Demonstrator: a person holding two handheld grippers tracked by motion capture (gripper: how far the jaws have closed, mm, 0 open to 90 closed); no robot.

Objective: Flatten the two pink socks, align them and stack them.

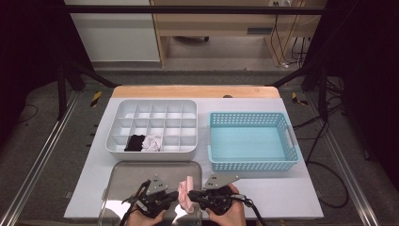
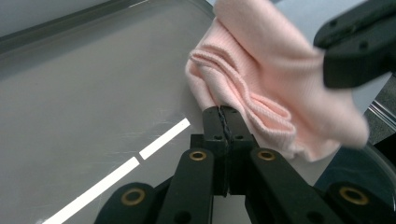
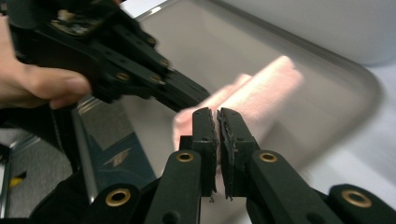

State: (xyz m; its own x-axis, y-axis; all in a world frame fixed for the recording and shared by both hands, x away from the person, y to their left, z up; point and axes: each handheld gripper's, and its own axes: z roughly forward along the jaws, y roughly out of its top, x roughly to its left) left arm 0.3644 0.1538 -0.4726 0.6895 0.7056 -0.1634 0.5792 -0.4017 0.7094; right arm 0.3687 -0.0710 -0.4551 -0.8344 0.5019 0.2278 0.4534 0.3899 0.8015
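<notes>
Left gripper (image 1: 172,195) over the steel tray (image 1: 136,170), jaws clenched on the near edge of the pink sock (image 1: 187,199); the sock hangs bunched above the tray's right side, between both tools; right gripper (image 1: 192,194) pinches its other edge, jaws pressed together; beyond, white divider box (image 1: 151,107) holds black and white socks; blue basket (image 1: 253,140) at right.

high view above tabletop (image 1: 291,188) looking forward-down, both gripper views close-up along their fingers, all sharing pink cloth (image 1: 187,200) on metal tray (image 1: 141,172)
</notes>
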